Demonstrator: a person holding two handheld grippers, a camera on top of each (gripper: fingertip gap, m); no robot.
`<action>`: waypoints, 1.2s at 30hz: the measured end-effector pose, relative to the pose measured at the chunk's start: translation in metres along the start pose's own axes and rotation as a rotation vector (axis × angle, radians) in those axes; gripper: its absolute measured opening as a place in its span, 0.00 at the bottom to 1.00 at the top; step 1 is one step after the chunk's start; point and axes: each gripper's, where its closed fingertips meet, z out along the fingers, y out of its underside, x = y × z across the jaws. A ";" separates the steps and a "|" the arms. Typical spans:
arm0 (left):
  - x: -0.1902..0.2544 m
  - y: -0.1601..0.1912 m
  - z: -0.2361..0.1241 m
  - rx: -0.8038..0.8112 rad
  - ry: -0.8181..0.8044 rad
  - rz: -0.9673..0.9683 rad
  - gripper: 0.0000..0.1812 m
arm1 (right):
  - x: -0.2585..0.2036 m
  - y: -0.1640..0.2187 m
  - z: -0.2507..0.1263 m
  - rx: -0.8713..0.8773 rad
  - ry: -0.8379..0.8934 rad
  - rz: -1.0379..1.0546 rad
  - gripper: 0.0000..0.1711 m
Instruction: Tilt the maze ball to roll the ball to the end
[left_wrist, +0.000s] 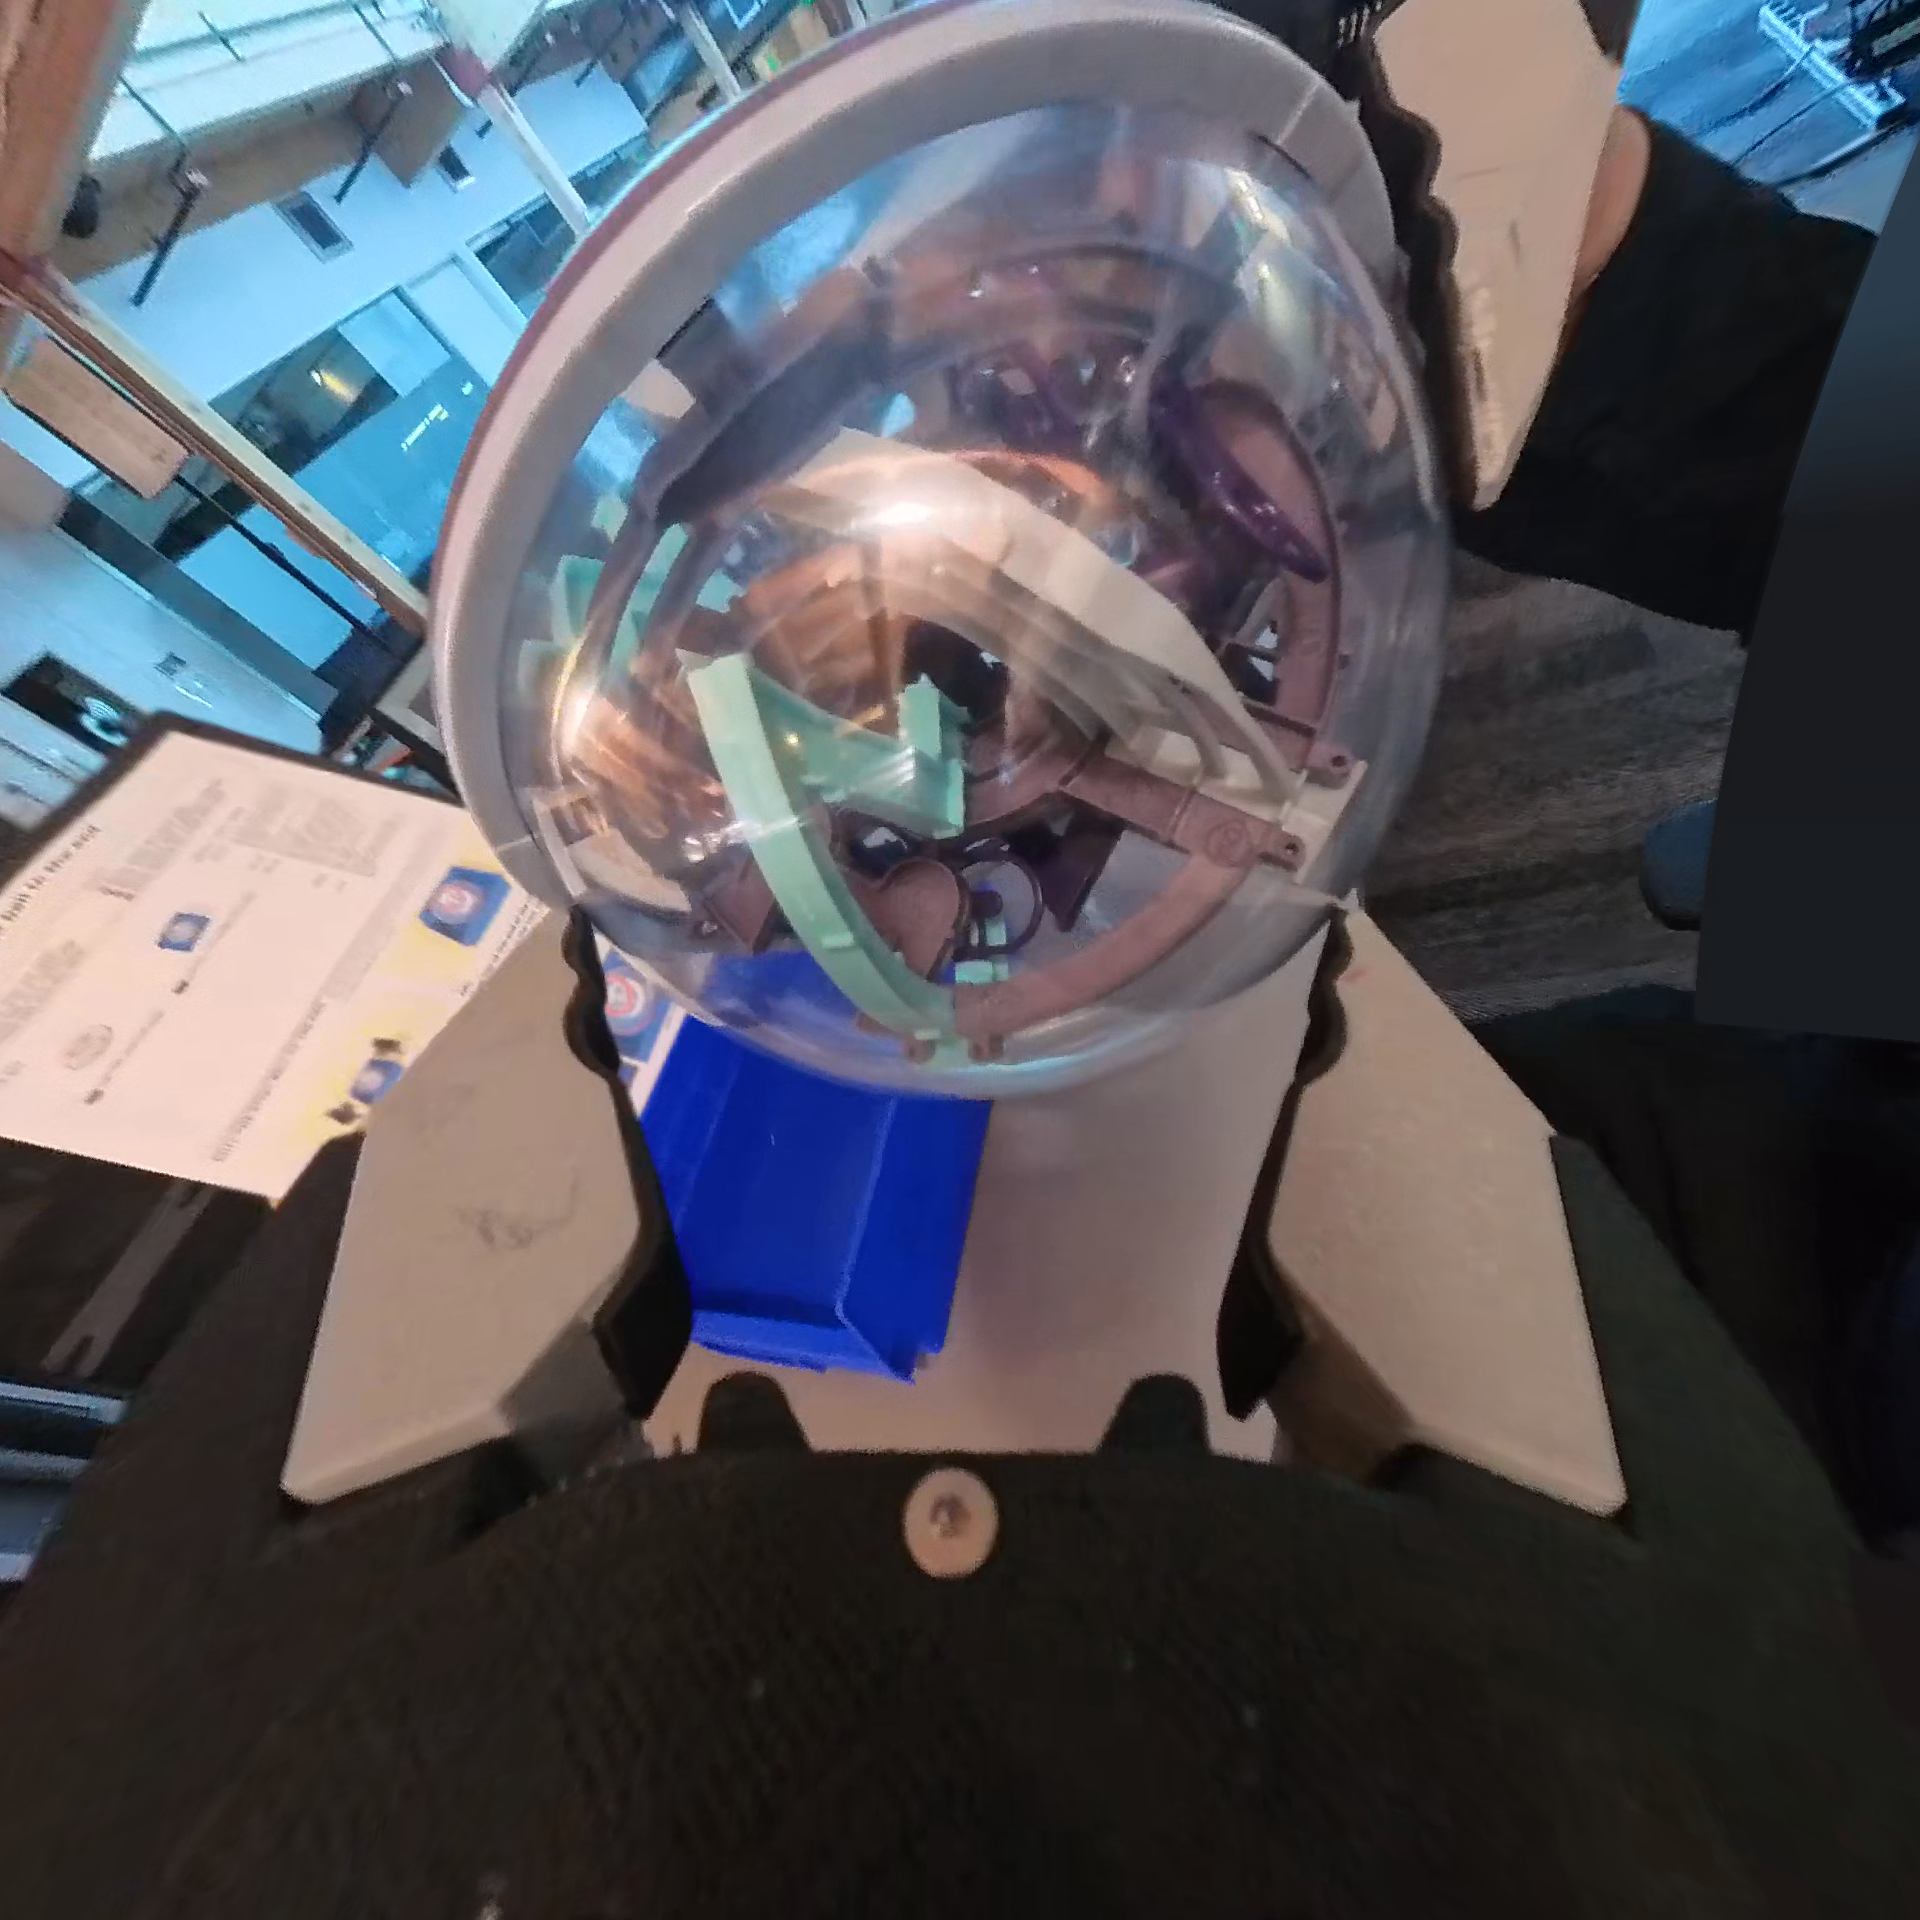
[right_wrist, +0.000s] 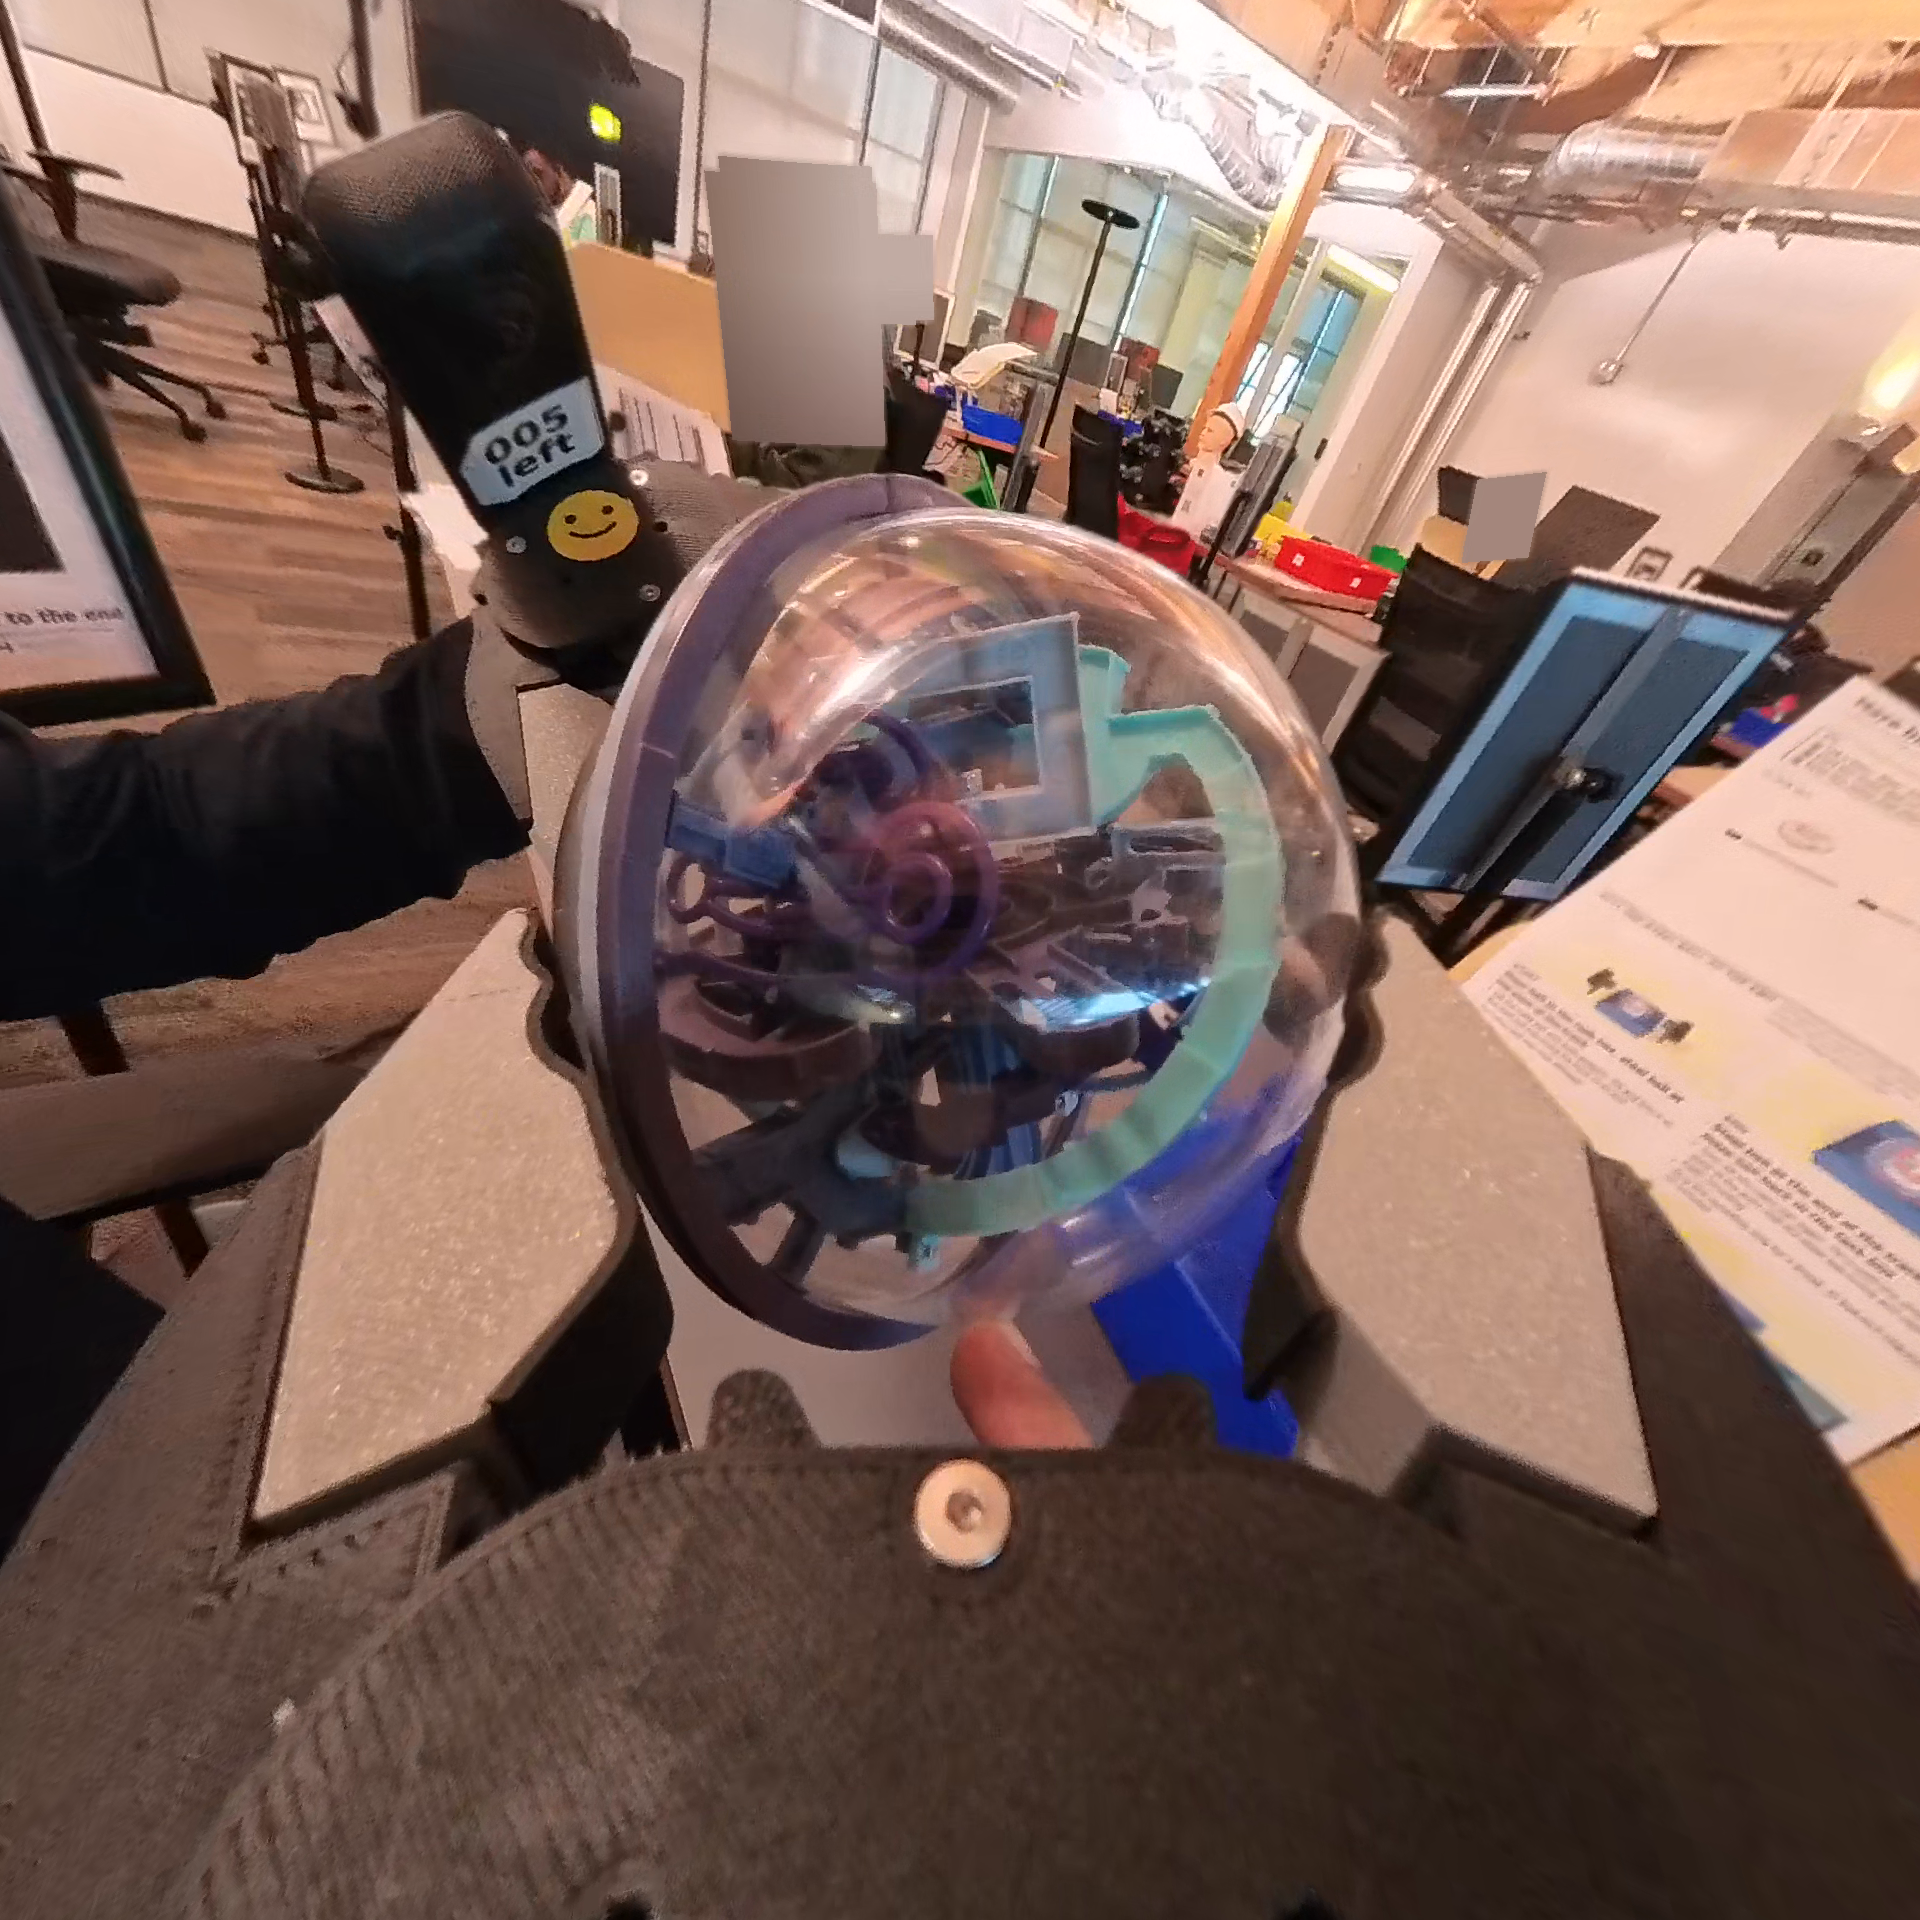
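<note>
The maze ball (left_wrist: 935, 582) is a clear sphere with a grey equator ring and mint, purple and brown tracks inside. My left gripper (left_wrist: 961, 935) is shut on its lower part and holds it in the air. The right gripper's pale finger (left_wrist: 1486, 312) presses on the ball's upper right side. In the right wrist view the maze ball (right_wrist: 956, 914) sits between my right gripper's (right_wrist: 956, 956) fingers, shut on it. The left gripper's black body (right_wrist: 499, 395) grips the far side. A bare fingertip (right_wrist: 997, 1382) touches the ball's underside. I cannot make out the small ball inside.
A blue bin (left_wrist: 810, 1226) lies under the ball, and also shows in the right wrist view (right_wrist: 1195, 1351). A printed instruction sheet (left_wrist: 208, 935) lies at the left, at the right in the other view (right_wrist: 1714, 1039). A blue panel on a stand (right_wrist: 1579, 748) is behind.
</note>
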 end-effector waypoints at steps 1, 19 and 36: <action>0.000 -0.007 -0.003 0.005 -0.003 0.008 0.73 | -0.002 -0.007 -0.002 -0.001 0.005 -0.009 0.83; 0.006 -0.068 -0.038 0.011 -0.105 0.064 0.74 | -0.028 -0.067 -0.021 0.086 -0.045 -0.043 0.83; 0.016 -0.106 -0.048 0.028 -0.270 0.190 0.75 | -0.033 -0.083 -0.038 0.305 -0.255 0.032 0.84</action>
